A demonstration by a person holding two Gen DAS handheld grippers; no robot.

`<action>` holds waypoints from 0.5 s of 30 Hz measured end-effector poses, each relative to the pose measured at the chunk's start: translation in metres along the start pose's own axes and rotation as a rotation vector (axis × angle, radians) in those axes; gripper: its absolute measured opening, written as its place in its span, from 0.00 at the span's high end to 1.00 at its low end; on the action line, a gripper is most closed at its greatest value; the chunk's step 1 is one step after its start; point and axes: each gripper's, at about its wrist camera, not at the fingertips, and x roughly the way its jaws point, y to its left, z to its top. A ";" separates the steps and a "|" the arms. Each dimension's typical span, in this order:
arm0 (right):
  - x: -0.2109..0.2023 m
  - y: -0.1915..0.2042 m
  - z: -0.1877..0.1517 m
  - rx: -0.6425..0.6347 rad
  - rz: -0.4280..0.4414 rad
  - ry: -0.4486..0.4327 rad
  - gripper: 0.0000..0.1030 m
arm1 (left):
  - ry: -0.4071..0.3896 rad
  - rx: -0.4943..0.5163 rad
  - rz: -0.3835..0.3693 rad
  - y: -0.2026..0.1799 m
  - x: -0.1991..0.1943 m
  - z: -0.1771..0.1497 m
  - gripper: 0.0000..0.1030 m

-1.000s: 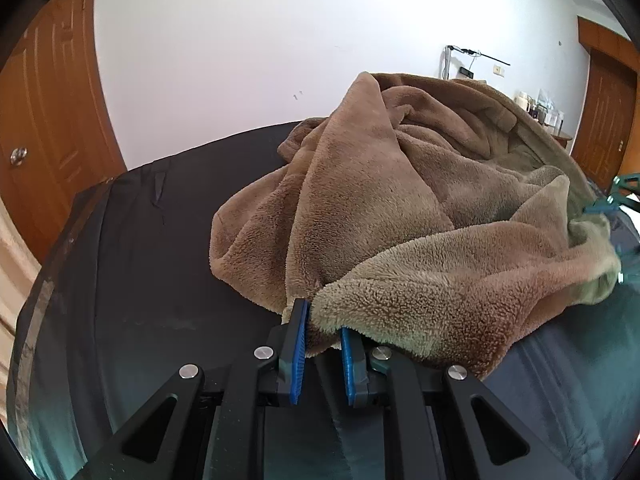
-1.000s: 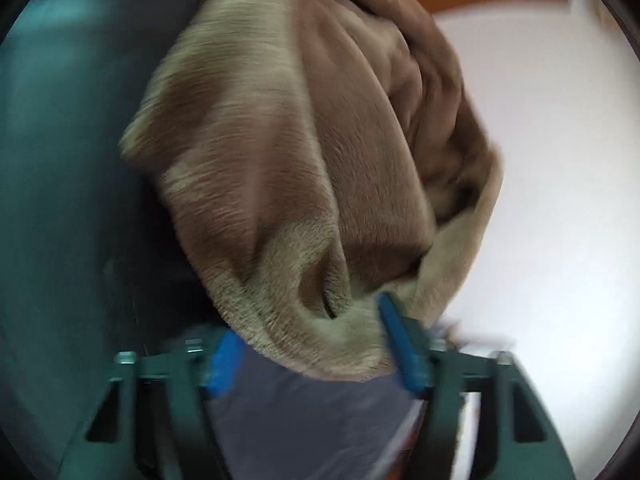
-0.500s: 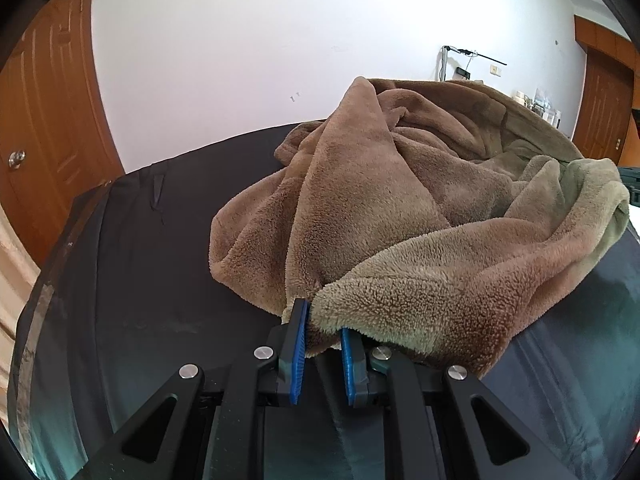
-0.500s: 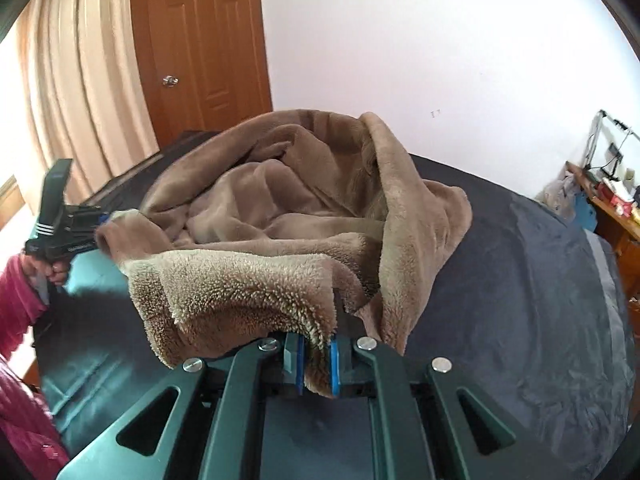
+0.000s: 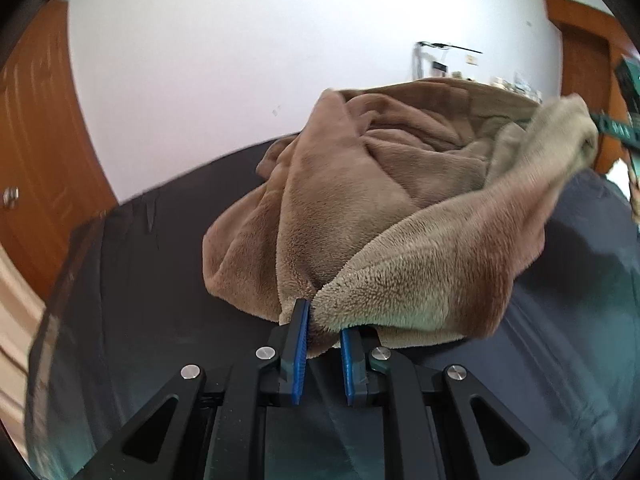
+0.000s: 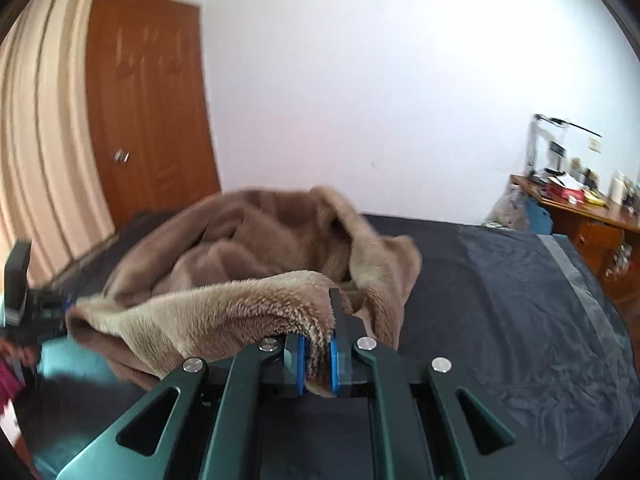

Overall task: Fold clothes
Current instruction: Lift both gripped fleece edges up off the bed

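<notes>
Your left gripper (image 5: 324, 320): narrow gap, clamped on brown fleece garment (image 5: 384, 216) hem | your right gripper (image 6: 316, 354): pads pinching its other edge above the dark bed (image 6: 500, 300)

The left hand-held gripper (image 5: 323, 350) points forward and downward, its blue pads (image 5: 301, 354) set narrowly apart and pinching a fleece edge between them. The right hand-held gripper (image 6: 316, 364) also tilts downward, its pads (image 6: 334, 364) pressed nearly together on another part of that edge. In the left wrist view the right hand-held gripper shows at about two o'clock, blurred.
</notes>
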 end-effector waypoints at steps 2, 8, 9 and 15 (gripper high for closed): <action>-0.004 -0.002 0.003 0.008 -0.010 -0.007 0.91 | -0.022 0.064 0.013 -0.010 -0.003 -0.002 0.85; -0.015 -0.009 0.000 0.055 -0.049 -0.028 0.91 | -0.032 0.162 -0.014 -0.023 -0.005 -0.004 0.84; -0.016 -0.012 -0.001 0.062 -0.053 -0.026 0.91 | -0.035 0.186 -0.012 -0.026 -0.005 -0.003 0.84; -0.022 -0.019 -0.007 0.085 -0.069 -0.028 0.91 | -0.018 0.333 0.018 -0.041 0.009 0.006 0.84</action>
